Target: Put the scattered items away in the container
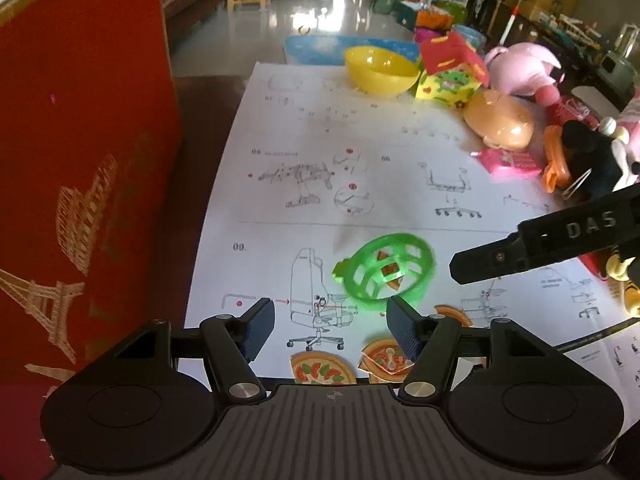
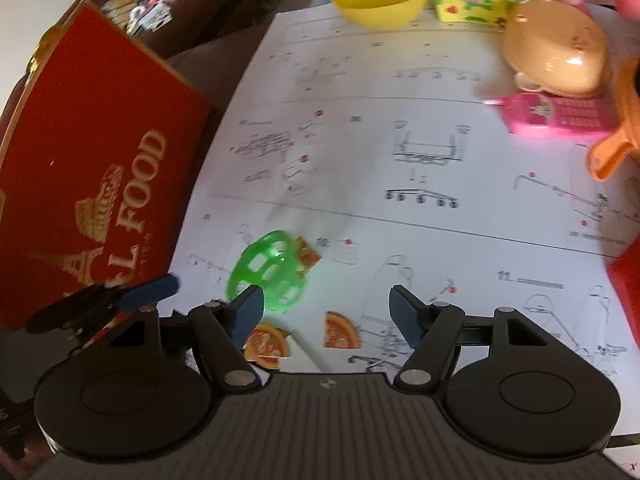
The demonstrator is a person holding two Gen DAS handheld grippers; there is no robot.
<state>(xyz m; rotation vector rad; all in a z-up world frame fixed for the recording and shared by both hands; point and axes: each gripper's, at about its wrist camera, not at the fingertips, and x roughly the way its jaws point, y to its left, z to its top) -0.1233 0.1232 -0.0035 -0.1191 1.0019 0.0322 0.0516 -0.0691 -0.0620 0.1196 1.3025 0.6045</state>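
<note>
A green plastic lattice basket lies tipped on its side on the white instruction sheet, with pizza pieces inside it. It also shows in the right wrist view. Loose pizza slices lie on the sheet near it. My left gripper is open and empty, just short of the basket. My right gripper is open and empty, right of the basket; its finger reaches in from the right in the left wrist view.
A tall red box stands at the left edge. At the back are a yellow bowl, a yellow-green toy box, a tan toy, a pink toy, an orange piece and plush toys.
</note>
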